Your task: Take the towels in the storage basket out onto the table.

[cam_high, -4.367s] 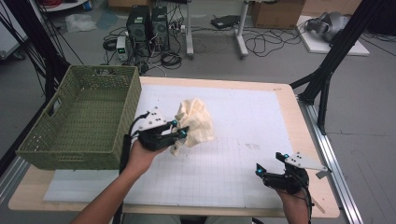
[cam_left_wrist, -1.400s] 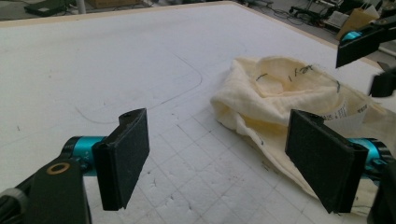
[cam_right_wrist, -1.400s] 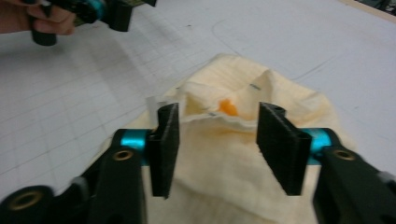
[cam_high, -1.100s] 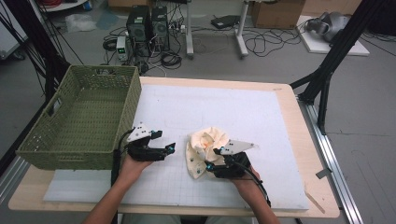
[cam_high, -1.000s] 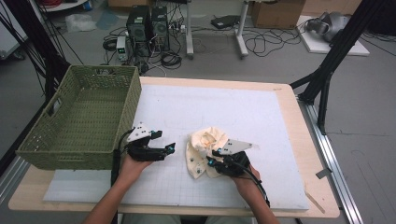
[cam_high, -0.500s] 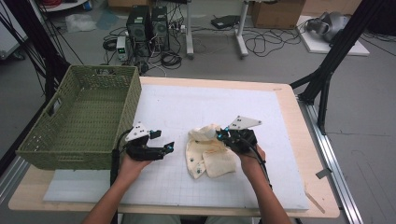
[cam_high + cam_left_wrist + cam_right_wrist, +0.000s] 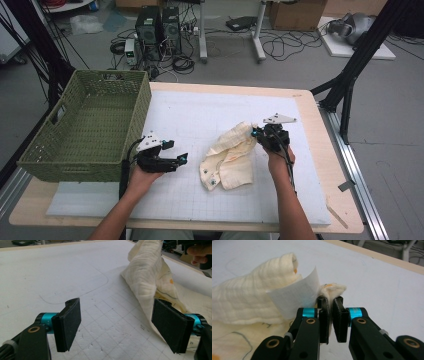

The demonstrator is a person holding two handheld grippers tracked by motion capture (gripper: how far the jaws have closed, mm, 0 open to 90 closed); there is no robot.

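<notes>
White gridded matting covers the wooden table, with cables and computer towers on the floor beyond its far edge. On the mat lies a cream cloth garment, crumpled, its far corner lifted off the surface.

The right gripper is clenched on that raised corner: in the right gripper view its two black jaws stand almost together with a pinch of cream fabric bunched between and just above the pads, and a white label curls out of the cloth right beside the left-hand jaw. From this gripper the rest of the garment hangs down and away toward the person's side and toward the other hand, draping onto the mat.

The left gripper rests low over the mat with its jaws spread wide and nothing between them. The garment lies just ahead of it and off to its right side; in the left gripper view the cloth's edge runs down past the right-hand pad, very close to it, though whether it touches cannot be told. The left-hand pad stands over bare mat.

A green woven basket sits behind and to the outer side of the left gripper, well apart from the cloth.
</notes>
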